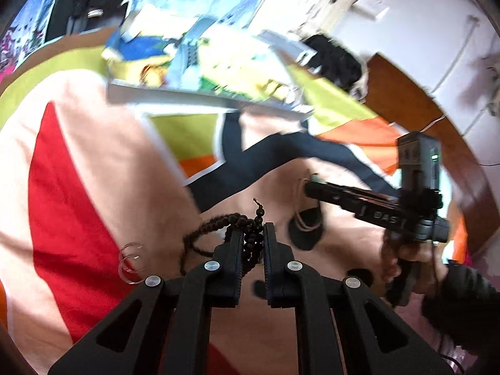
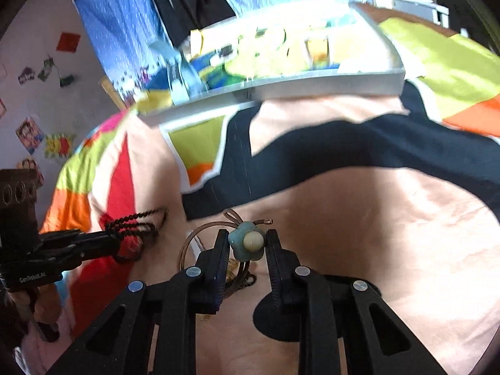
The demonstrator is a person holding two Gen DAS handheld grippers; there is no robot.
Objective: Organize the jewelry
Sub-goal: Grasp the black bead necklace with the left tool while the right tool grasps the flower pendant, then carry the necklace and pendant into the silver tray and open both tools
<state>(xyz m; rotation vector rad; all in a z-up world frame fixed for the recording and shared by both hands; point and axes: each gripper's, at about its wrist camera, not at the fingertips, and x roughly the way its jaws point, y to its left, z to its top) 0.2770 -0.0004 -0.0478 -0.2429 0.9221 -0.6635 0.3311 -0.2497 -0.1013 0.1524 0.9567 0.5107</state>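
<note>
Together, both tools carry jewelry above the patchwork bedspread [image 2: 359, 234]. Left tool [image 1: 253, 234]: clamped on a dark beaded bracelet [image 1: 250, 243], whose loose loops hang to one side. Right tool [image 2: 247, 237]: closed on a teal flower charm [image 2: 247, 243], its thin wire loop [image 2: 193, 237] dangling. Likely risks: a trailing loop could snag or swing out, and the rounded charm could slip, before reaching the grey tray [image 2: 281, 86] beyond. Clear rings [image 1: 131, 262] lie uncollected.
</note>
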